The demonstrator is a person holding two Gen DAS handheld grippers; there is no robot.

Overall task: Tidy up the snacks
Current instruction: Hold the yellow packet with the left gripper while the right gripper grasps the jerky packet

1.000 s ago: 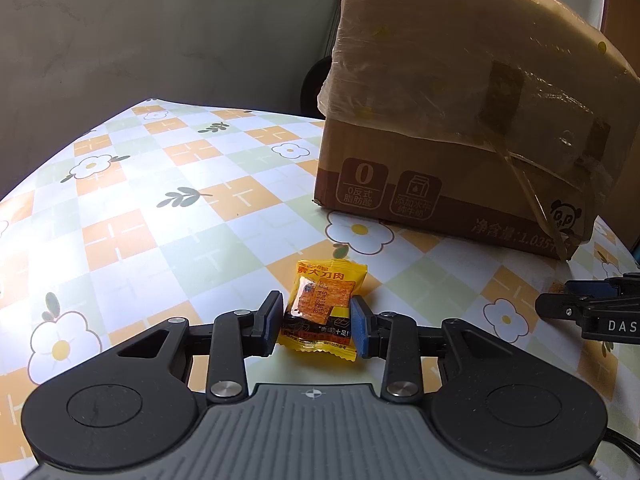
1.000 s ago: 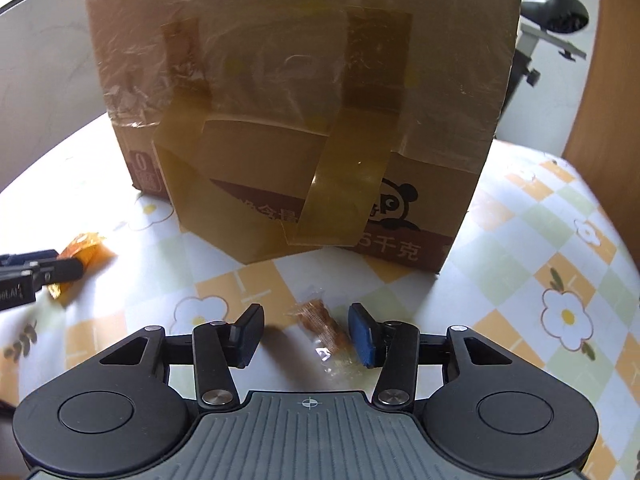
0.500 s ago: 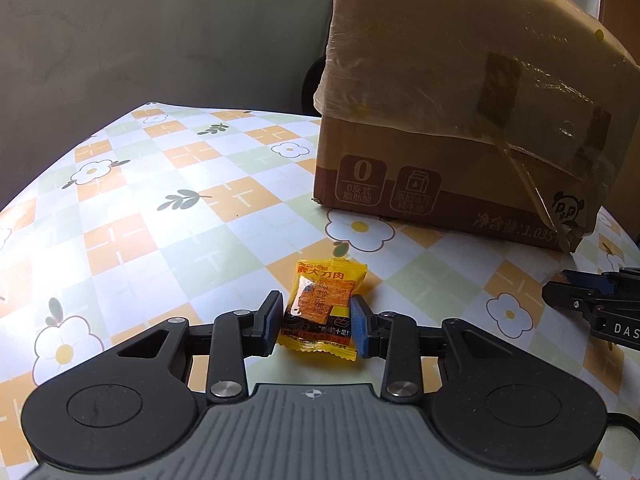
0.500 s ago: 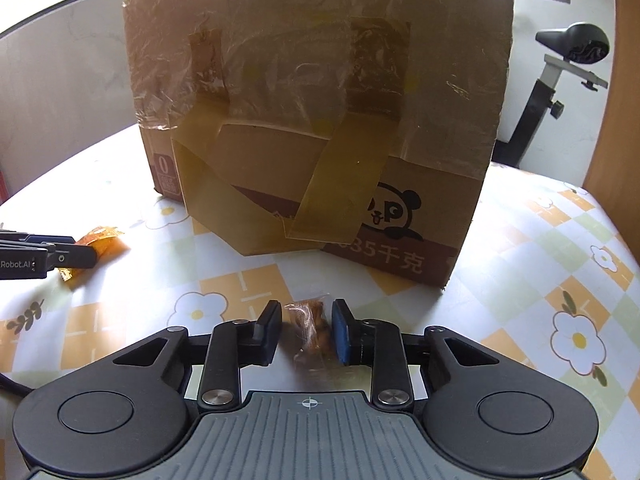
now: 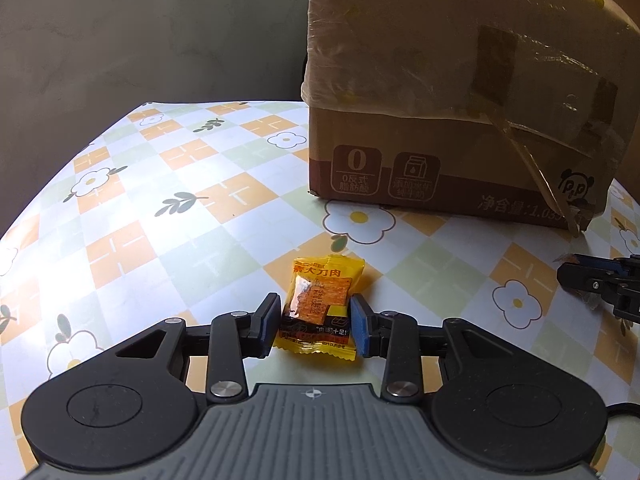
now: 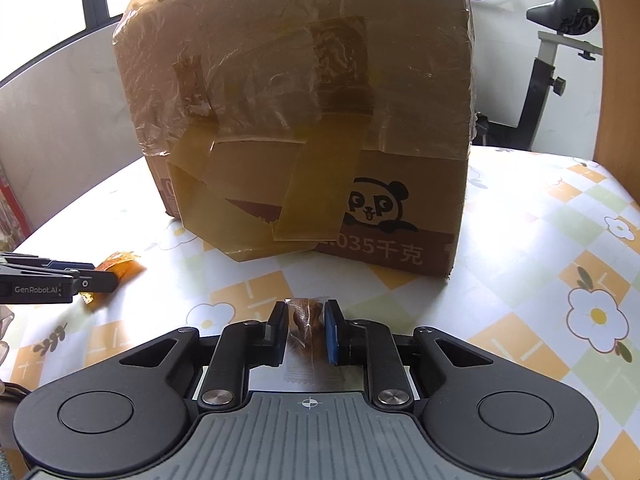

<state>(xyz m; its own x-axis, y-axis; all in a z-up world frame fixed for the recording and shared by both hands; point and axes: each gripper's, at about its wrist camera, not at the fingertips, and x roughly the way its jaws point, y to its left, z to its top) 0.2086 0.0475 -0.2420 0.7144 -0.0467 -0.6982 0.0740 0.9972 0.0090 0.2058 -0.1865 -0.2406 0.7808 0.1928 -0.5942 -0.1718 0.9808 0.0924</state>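
Note:
A yellow snack packet [image 5: 326, 276] with a clear window lies on the flowered tablecloth [image 5: 160, 200], and my left gripper [image 5: 314, 300] is shut on its lower half. In the right wrist view the same packet [image 6: 120, 266] pokes out past the left gripper [image 6: 106, 280] at the left edge. My right gripper [image 6: 306, 306] is closing and its pads press on a small brown snack in a clear wrapper [image 6: 306, 316], low over the cloth. The wrapper's tail runs back between the fingers. From the left wrist view, the right gripper [image 5: 568, 276] shows at the right edge.
A big taped cardboard box with a panda print [image 6: 300, 120] stands just beyond both grippers; its side [image 5: 440, 120] fills the upper right of the left wrist view. An exercise bike [image 6: 560, 40] stands behind the table. The table edge curves off at the left [image 5: 60, 184].
The right jaws have closed from wide apart onto the clear-wrapped brown snack, and that gripper edged forward and tipped a little. The left gripper keeps its grip and place.

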